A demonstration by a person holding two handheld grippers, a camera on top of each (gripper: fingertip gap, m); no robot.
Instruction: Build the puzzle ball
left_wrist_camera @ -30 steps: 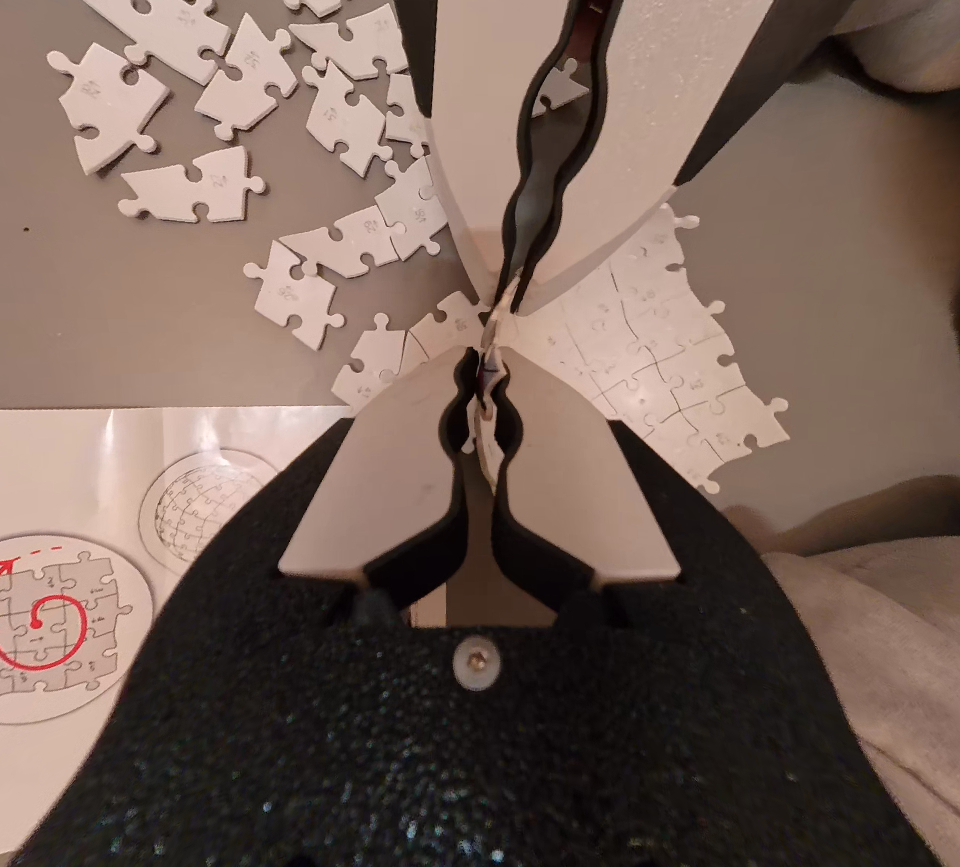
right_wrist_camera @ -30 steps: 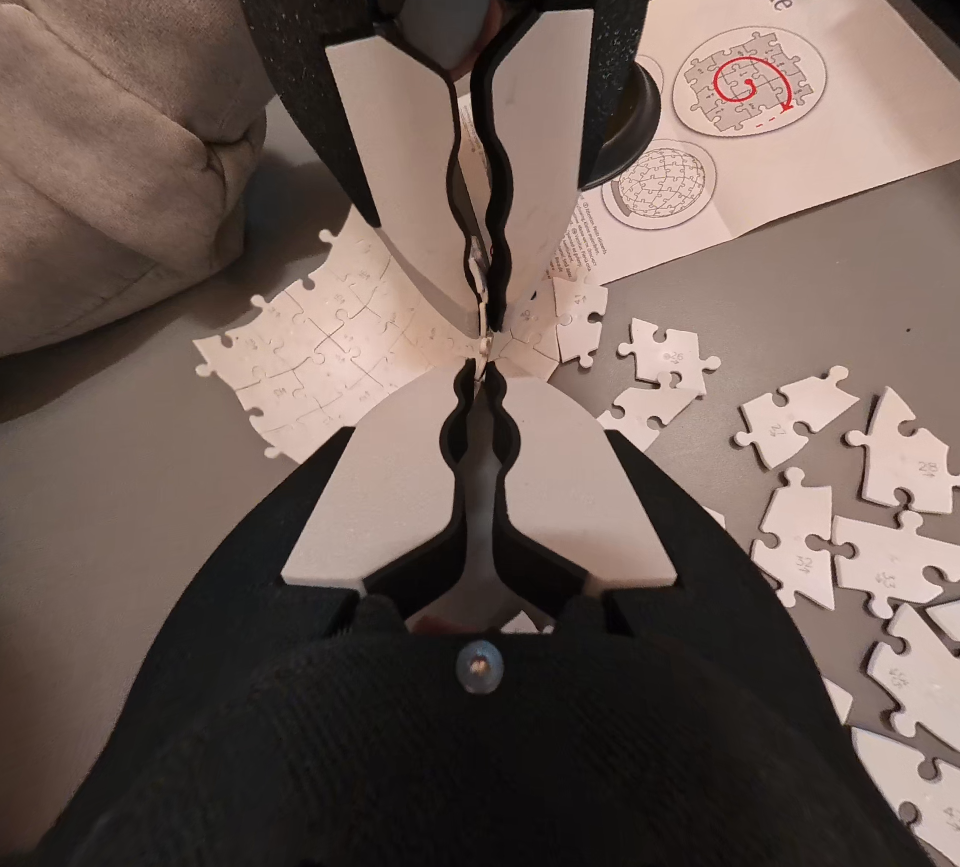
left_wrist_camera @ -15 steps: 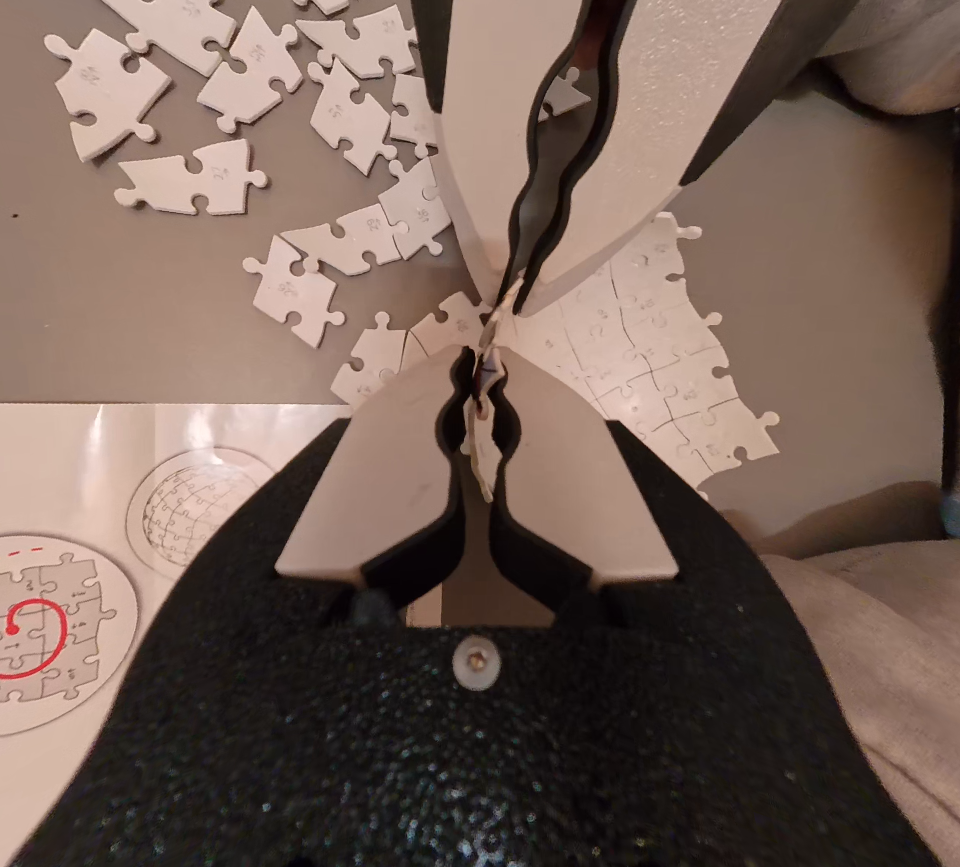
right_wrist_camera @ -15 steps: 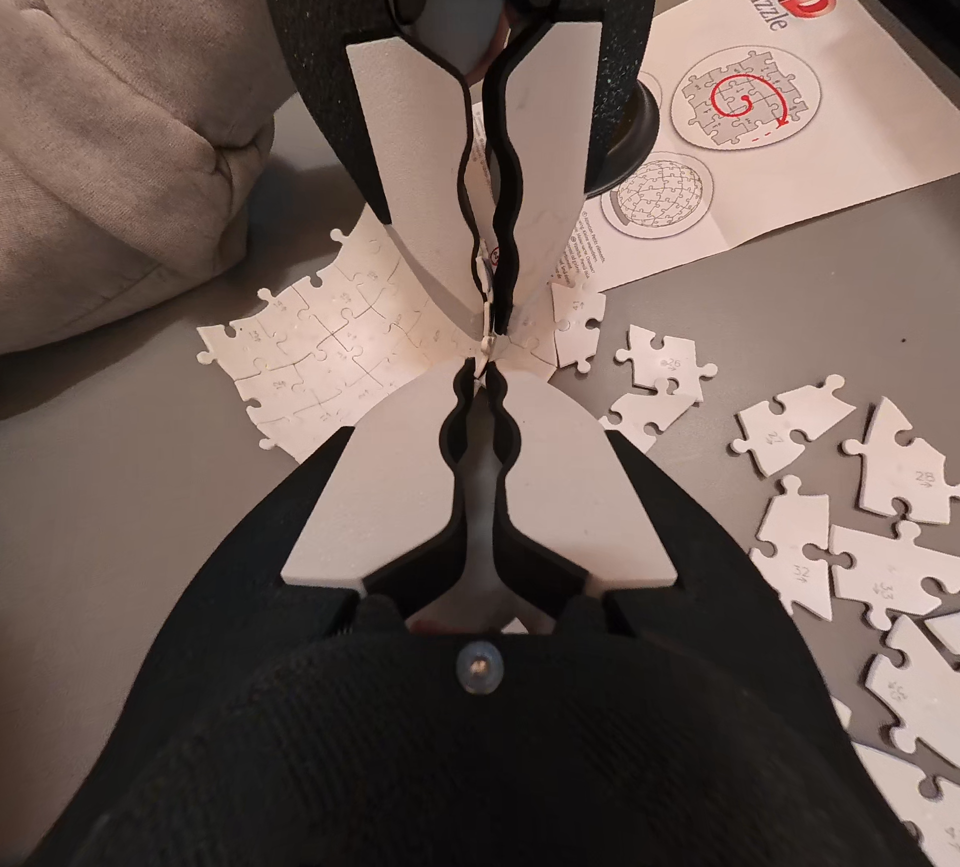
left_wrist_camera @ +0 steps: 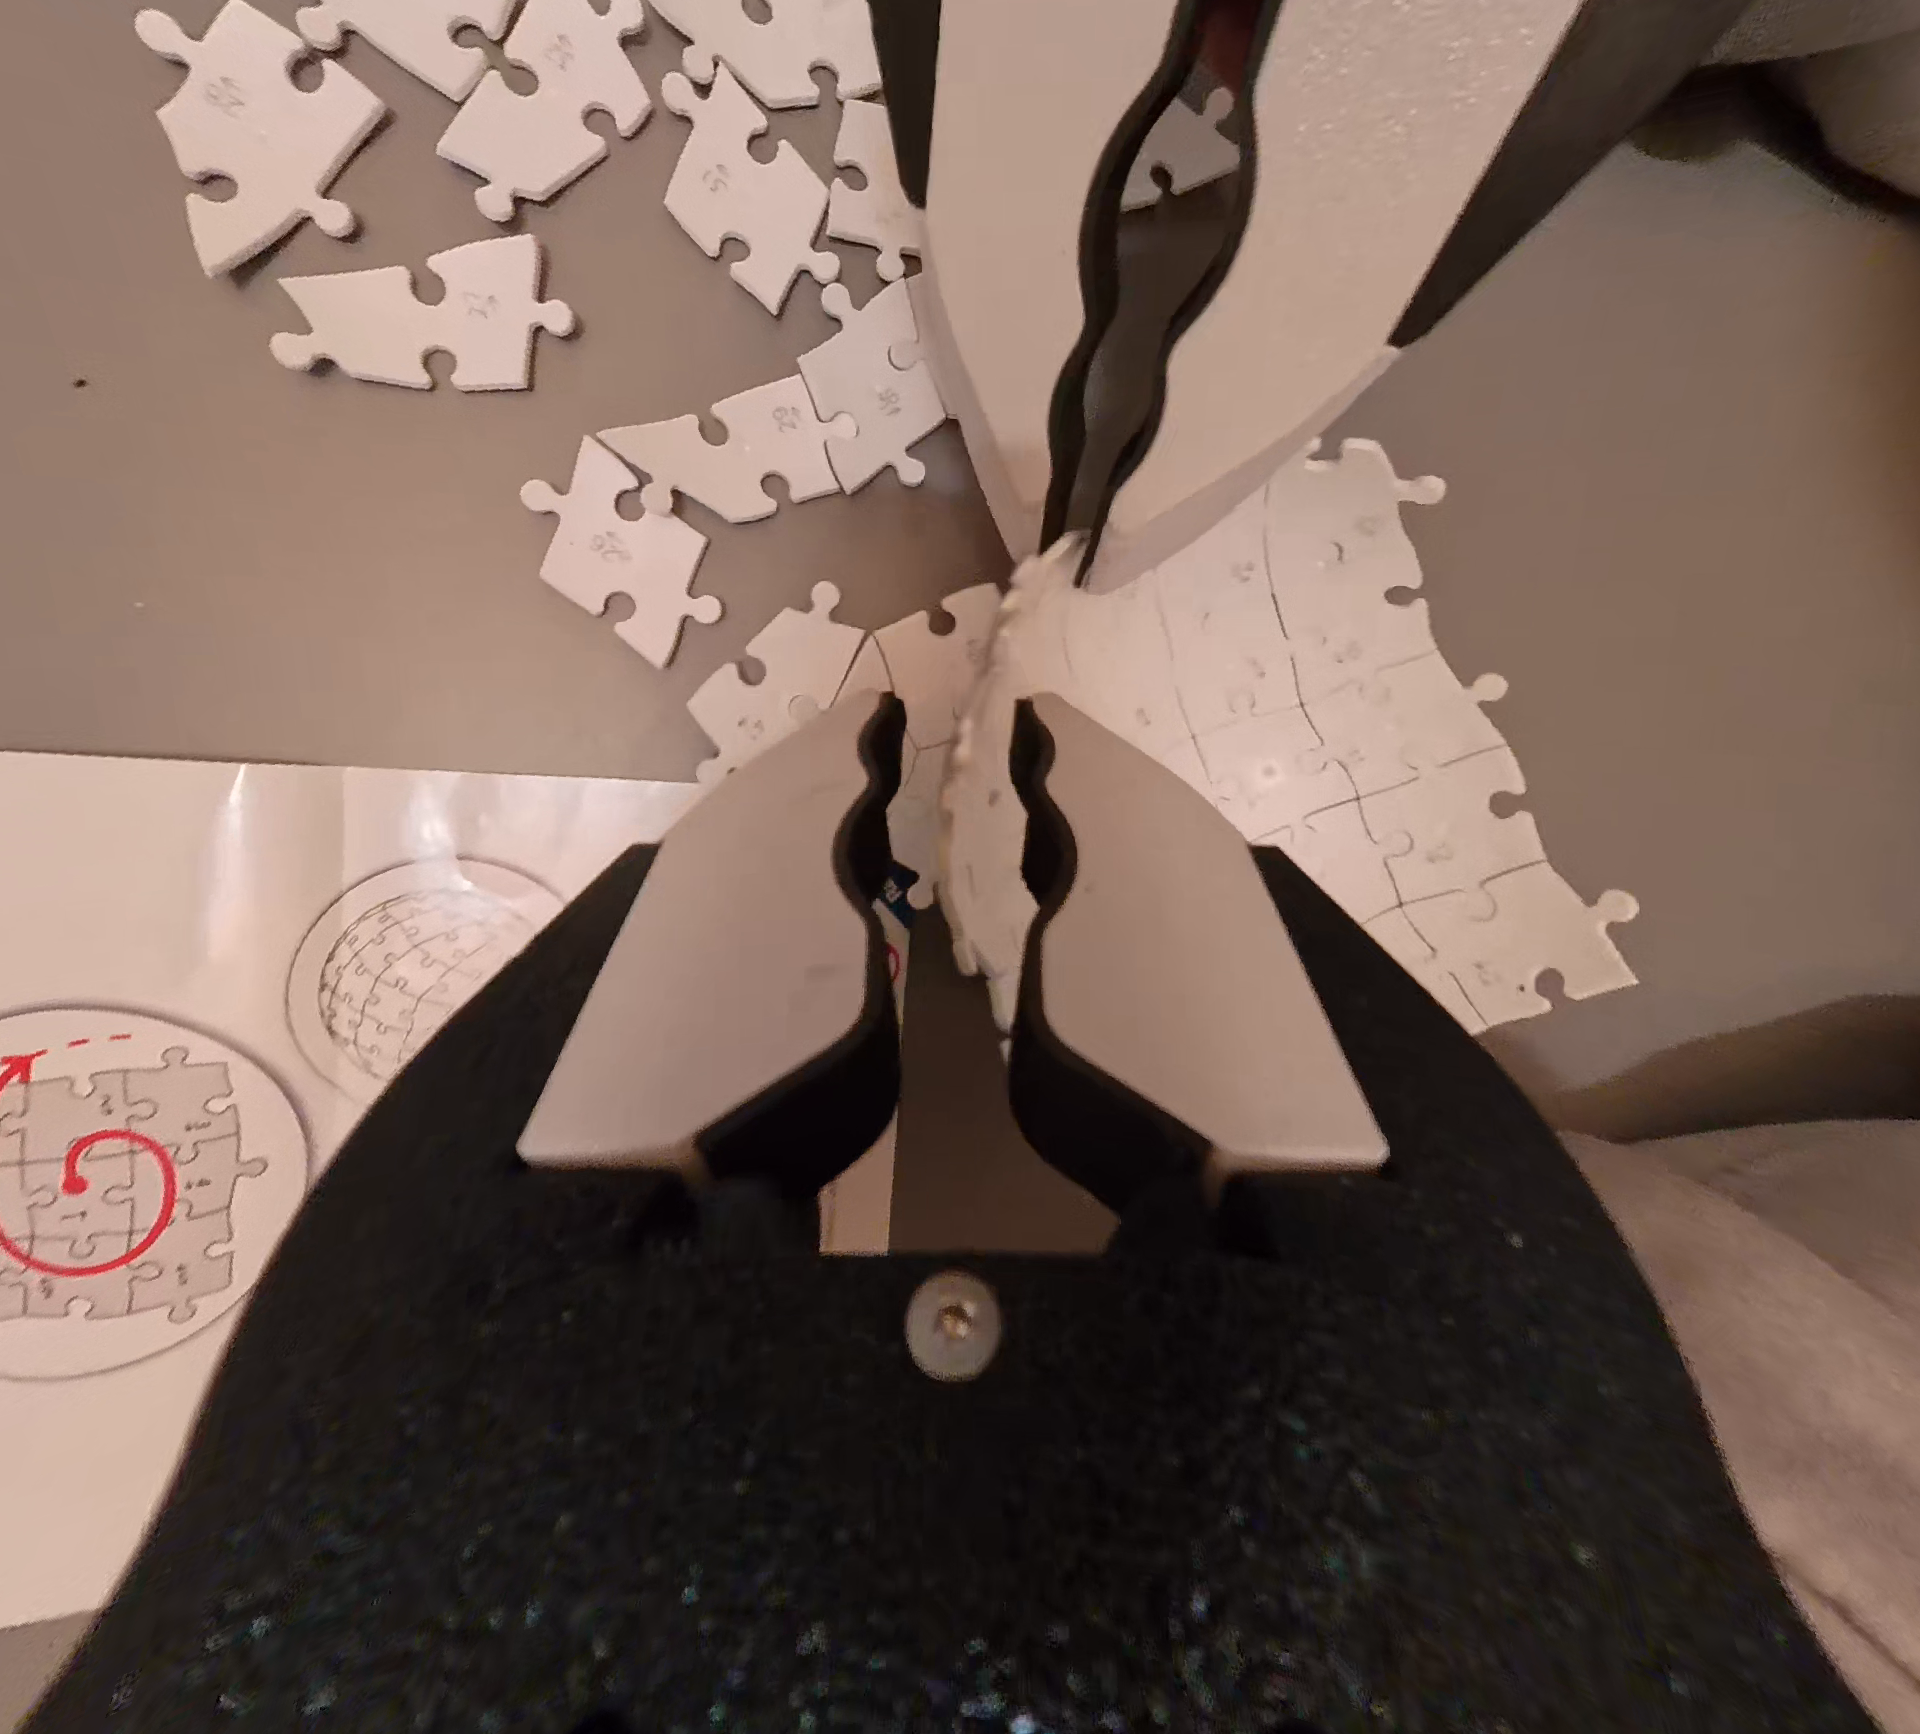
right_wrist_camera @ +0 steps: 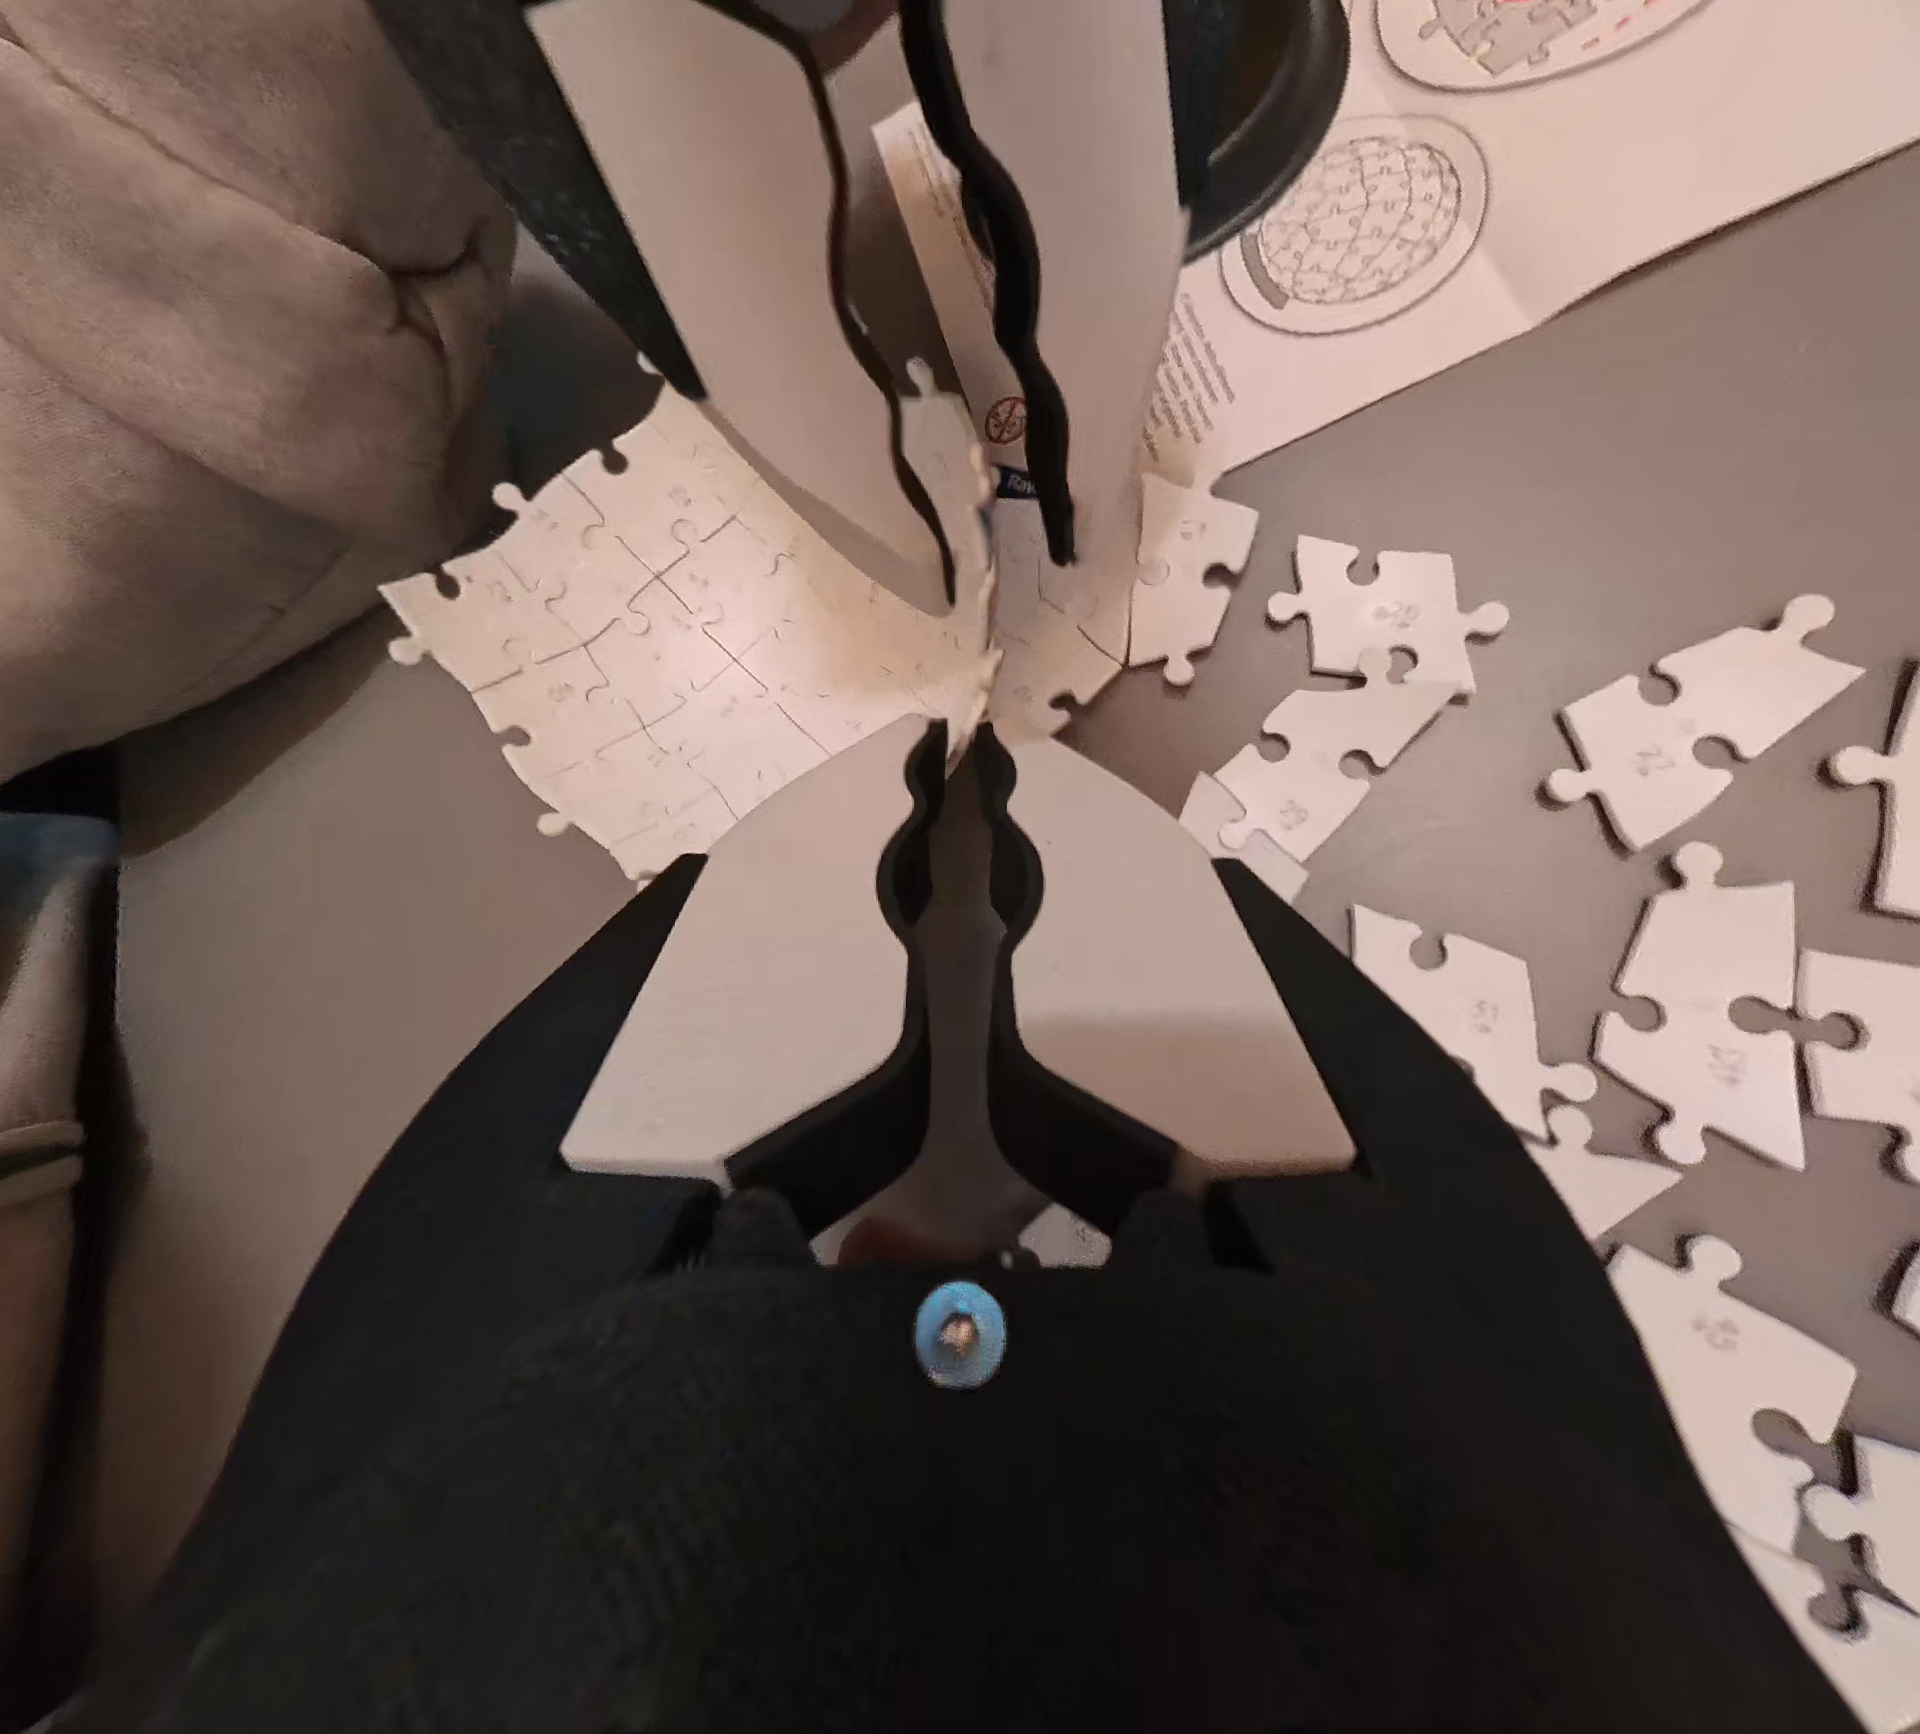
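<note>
A curved white assembled puzzle section [left_wrist_camera: 1299, 749] stands on its edge on the grey table, seen edge-on between the two grippers; it also shows in the right wrist view [right_wrist_camera: 644, 645]. My right gripper [right_wrist_camera: 964, 734] is shut on the section's edge and shows at the top of the left wrist view [left_wrist_camera: 1065, 546]. My left gripper [left_wrist_camera: 954, 702] is open, its fingers on either side of the same edge, which leans on the right finger. The left gripper also shows at the top of the right wrist view [right_wrist_camera: 1003, 572]. Loose white pieces [left_wrist_camera: 499, 63] lie scattered beside them [right_wrist_camera: 1714, 1040].
A white instruction sheet [left_wrist_camera: 156, 957] with puzzle diagrams lies on the grey table [left_wrist_camera: 260, 541], also seen in the right wrist view [right_wrist_camera: 1558, 126]. A black round object [right_wrist_camera: 1278, 74] rests on it. Grey cloth [right_wrist_camera: 208, 230] borders the far side. The grippers are tip to tip, or close to it.
My left gripper's fingers have spread apart and let go of the section's edge. My right gripper stays shut on it. The two grippers have come closer together.
</note>
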